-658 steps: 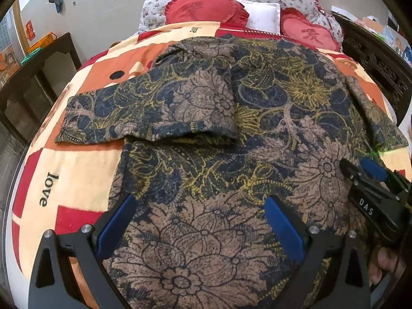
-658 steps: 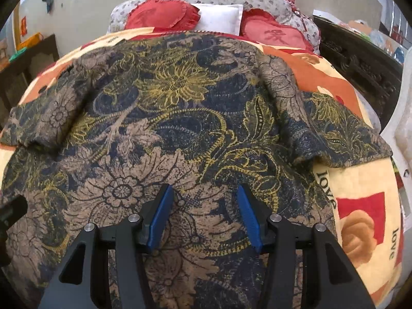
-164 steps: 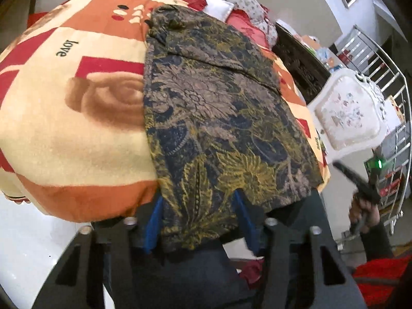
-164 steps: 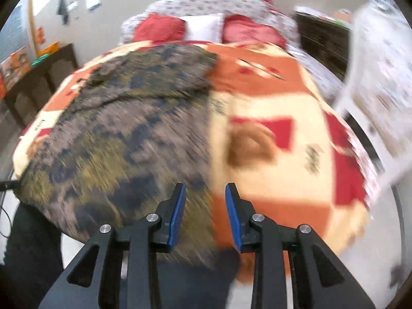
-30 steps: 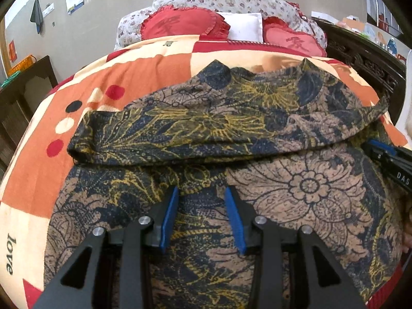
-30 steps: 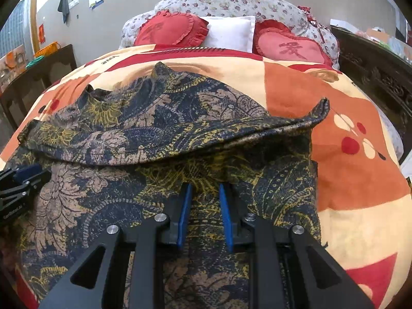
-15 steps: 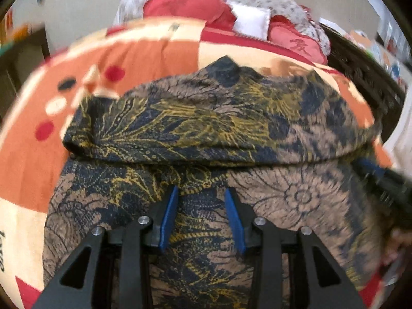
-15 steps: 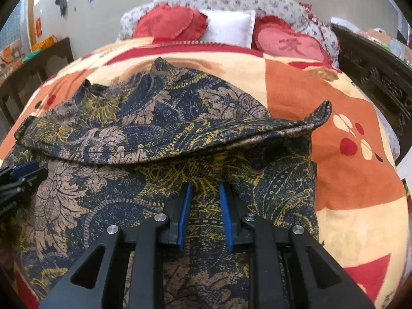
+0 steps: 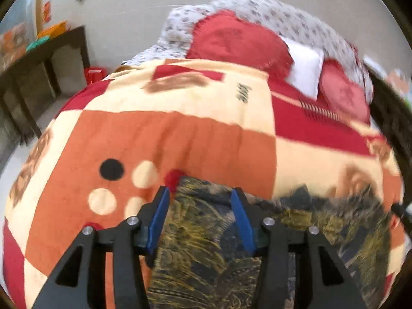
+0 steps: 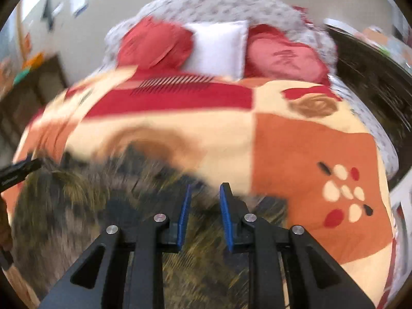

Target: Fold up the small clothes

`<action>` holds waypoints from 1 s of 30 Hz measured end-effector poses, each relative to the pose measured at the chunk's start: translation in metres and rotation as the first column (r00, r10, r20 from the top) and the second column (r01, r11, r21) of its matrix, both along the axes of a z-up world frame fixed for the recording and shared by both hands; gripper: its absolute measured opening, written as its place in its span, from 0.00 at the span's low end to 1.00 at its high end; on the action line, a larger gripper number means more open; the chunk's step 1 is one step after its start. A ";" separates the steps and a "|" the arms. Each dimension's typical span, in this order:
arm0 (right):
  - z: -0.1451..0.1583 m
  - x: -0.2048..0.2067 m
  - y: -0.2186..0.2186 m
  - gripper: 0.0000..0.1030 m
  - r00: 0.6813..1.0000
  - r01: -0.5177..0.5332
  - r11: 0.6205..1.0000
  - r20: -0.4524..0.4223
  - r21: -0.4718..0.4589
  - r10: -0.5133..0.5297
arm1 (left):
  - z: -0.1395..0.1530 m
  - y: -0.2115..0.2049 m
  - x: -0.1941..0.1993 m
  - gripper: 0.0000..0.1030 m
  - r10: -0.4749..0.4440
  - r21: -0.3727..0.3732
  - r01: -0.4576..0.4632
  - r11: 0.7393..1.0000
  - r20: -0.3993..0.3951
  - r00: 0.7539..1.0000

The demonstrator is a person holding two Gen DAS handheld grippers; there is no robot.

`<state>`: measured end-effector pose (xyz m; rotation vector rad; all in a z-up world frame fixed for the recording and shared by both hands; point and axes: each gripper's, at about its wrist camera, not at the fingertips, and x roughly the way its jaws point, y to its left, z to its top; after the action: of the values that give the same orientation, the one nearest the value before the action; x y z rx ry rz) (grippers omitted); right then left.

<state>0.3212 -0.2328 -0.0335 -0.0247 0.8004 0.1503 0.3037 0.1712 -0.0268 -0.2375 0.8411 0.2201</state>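
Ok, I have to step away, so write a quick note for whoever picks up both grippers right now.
Left gripper: jaws opening, the floral garment between them, pads apparently not pressing it.
Right gripper: jaws narrow, the same garment between them; the blur hides whether they grip.
Garment: bunched at the near edge of the patchwork blanket, far from the red pillows.
Done: it looks folded over on itself.
Left: release it, check the fold lies flat, tidy the edges.

A bed [image 9: 381, 118] is carrying an orange, cream and red blanket [image 9: 206, 134]; pillows [image 10: 219, 49] are resting at its head, a floral garment [image 9: 206, 244] near its foot.
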 end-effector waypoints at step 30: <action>-0.059 -0.003 0.019 0.30 0.995 0.091 0.996 0.036 -0.012 -0.090 | -0.071 -0.050 0.004 0.70 -0.138 0.091 0.140 0.986 -0.021 0.990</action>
<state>0.3183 -0.2142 -0.0921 -0.0034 0.7661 0.0586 0.3077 0.1210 -0.0979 -0.0904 0.8563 0.1296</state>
